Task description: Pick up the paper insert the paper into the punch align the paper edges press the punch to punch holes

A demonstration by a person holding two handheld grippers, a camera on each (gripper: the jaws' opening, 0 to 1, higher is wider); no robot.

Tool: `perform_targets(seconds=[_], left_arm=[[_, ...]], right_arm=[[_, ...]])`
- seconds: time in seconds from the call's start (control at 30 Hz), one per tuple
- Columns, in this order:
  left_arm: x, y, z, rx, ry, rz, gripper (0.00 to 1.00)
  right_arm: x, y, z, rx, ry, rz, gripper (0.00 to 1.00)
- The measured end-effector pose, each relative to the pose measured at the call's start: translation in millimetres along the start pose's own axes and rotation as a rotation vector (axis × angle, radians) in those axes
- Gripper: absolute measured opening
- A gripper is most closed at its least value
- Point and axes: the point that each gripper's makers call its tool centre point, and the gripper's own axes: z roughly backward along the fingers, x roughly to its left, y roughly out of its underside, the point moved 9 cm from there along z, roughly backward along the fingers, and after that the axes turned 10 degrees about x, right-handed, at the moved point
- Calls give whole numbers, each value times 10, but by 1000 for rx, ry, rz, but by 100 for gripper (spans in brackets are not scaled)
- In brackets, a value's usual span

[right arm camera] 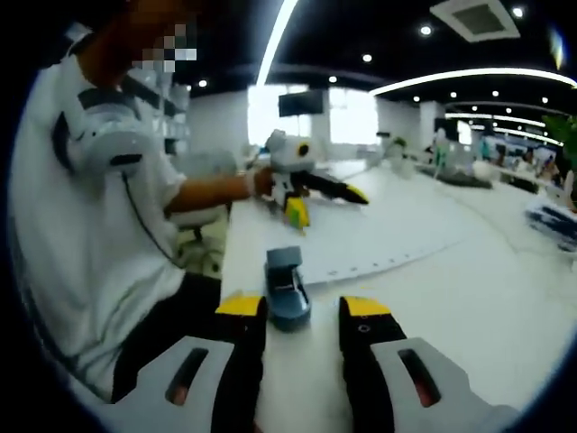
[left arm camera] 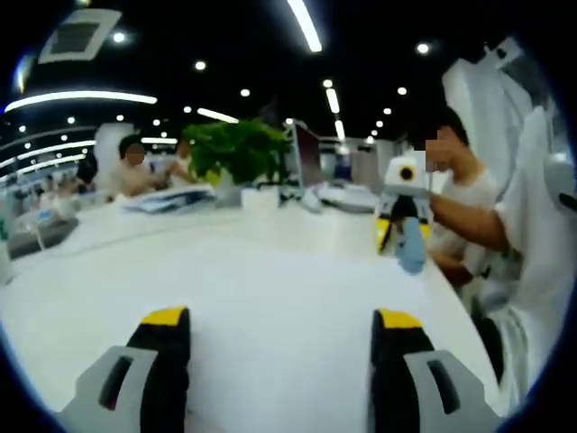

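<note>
A small blue hole punch (right arm camera: 288,289) stands on the white table, just beyond and between the yellow tips of my right gripper (right arm camera: 303,305). Its jaws are apart, and the punch lies nearer the left one. Past the punch lies a white sheet of paper (right arm camera: 397,234) with a row of small holes along its near edge. My left gripper (left arm camera: 281,317) is open over bare table with nothing between its fingers. It also appears in the right gripper view, the left gripper (right arm camera: 326,203) held by a hand above the paper's far end. The right gripper (left arm camera: 401,230) and the punch (left arm camera: 411,248) appear at the table's right edge.
A person in a white shirt (right arm camera: 108,234) sits at the table edge (right arm camera: 227,262). Across the table stand a green plant (left arm camera: 236,152), a monitor (left arm camera: 305,155) and papers (left arm camera: 171,198), with other people (left arm camera: 135,167) seated behind. The table's middle (left arm camera: 270,262) is bare.
</note>
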Motion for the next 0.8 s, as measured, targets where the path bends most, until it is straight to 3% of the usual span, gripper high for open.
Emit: perform_targets(seconds=[0.1,0.2,0.3,0.4,0.43,0.7,0.8], left_arm=[[-39,-72,48,-21,-1,2,81],[-235,-238,28,-39,32,-63,81],[-479,-383,-109,-39,84,-133,81],[-680,-470,-281,-47,133,-155,81],[-810,-514,-423,-55,166,-164,81],[-1266,-465,-1023,23,275,-266,80],[-1280,-424,-1126,21,297,-245,78]], right_arm=[[45,-45,153,-36,101,-18,38],[99,-84,320,-88,205,-48,44],[144,-120,459,-129,334,-79,42],[185,-160,545,-143,458,-81,42],[198,-172,573,-152,495,-106,42],[247,-194,649,-198,625,-214,42],[273,-133,600,-198,671,-255,42]])
